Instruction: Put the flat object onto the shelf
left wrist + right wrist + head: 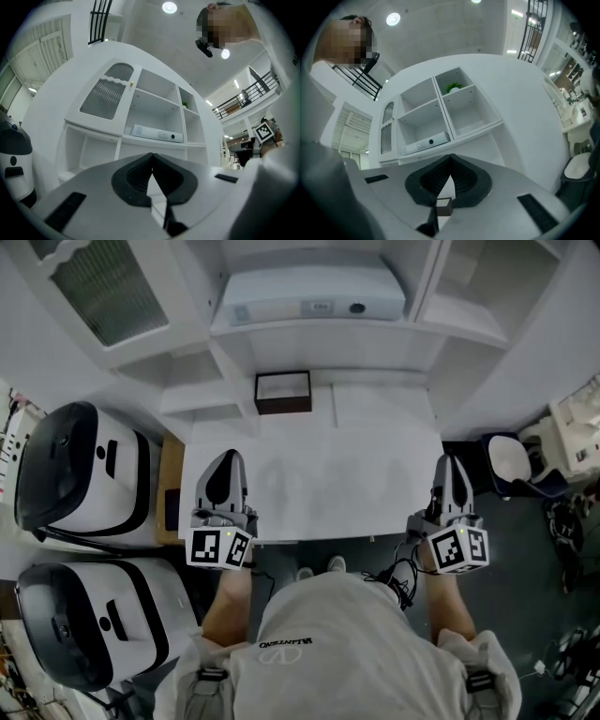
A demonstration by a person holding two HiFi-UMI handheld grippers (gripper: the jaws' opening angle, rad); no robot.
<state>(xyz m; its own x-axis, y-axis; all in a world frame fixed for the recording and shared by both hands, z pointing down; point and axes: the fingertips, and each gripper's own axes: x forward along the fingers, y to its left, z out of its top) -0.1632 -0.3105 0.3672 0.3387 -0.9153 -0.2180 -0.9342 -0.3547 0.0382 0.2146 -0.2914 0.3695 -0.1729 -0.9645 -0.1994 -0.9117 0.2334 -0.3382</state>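
A flat white box [309, 294] lies on the middle shelf of the white cabinet [450, 320]. It also shows in the left gripper view [157, 133] and in the right gripper view [427, 143]. My left gripper [228, 460] rests over the left part of the white desk [328, 474], jaws shut with nothing between them [151, 158]. My right gripper [449, 463] sits at the desk's right edge, also shut and empty [450, 159]. Both point towards the cabinet, well short of the box.
A small dark-framed open box [282, 392] stands at the back of the desk under the shelf. Two large white-and-black machines [80, 474] [84, 624] stand to the left. A white seat [511, 460] and cables [394, 573] are on the floor at right.
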